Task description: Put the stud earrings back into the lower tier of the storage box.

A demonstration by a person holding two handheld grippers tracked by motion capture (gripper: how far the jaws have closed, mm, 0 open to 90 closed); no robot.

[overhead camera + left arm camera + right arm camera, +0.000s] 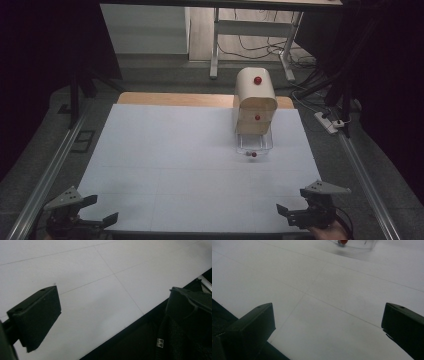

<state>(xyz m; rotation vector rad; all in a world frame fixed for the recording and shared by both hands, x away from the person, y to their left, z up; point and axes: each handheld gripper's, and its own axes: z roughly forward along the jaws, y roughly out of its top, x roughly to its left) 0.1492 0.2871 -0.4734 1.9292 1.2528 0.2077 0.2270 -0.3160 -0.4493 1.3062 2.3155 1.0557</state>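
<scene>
High view puts your left gripper (98,209) and right gripper (288,199), both spread wide and empty, well short of the small drawer cabinet (254,102), whose clear bottom drawer (254,144) sits out; reaching carelessly could shove it.

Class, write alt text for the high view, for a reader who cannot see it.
A small cream drawer cabinet with red knobs stands at the far right of a white table, its clear bottom drawer pulled open. Two open black tools, left and right, wait at the near edge.
</scene>
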